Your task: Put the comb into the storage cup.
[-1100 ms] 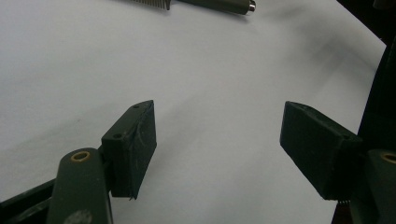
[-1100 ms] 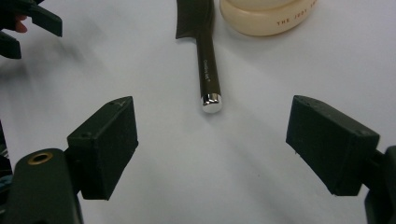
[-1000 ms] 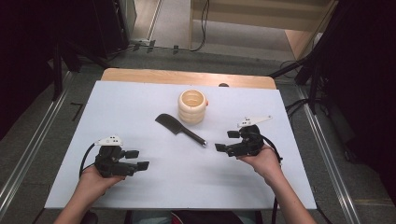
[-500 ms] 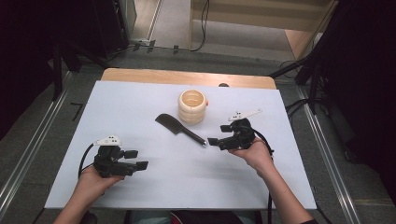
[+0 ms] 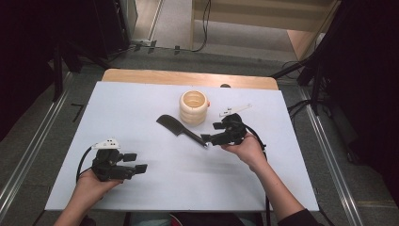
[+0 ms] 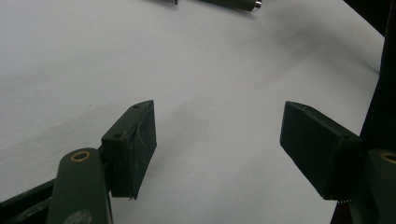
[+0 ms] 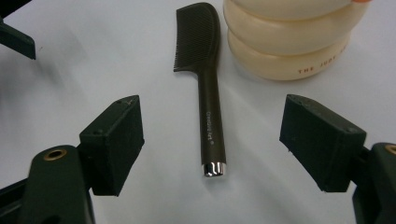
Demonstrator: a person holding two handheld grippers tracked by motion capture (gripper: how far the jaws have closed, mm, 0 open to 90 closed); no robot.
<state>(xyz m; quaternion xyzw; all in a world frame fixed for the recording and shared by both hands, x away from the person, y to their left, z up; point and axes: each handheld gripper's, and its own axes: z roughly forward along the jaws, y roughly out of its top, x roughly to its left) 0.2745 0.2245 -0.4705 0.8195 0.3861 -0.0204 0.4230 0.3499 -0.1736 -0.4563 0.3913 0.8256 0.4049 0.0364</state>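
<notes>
Comb (image 7: 205, 88) handle btwn right gripper's (image 7: 212, 144) closing jaws, untouched

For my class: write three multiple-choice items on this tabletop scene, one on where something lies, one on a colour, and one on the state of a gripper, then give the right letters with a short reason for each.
1. Where does the comb lie relative to the ribbed cup?
A. Inside it
B. Beside it on the white table
C. On top of it

2. What colour is the comb?
A. Black with a silver end cap
B. Red
C. White

3. How stand the jaws of the right gripper?
A. Clamped on the comb's handle
B. Clamped on the cup
C. Apart, with the handle's end between them, untouched

Answers:
1. B, the comb lies flat on the table next to the cup's base.
2. A, the right gripper view shows a dark body and shiny tip.
3. C, white table shows on both sides of the handle; the jaws have just been closing a little.
</notes>
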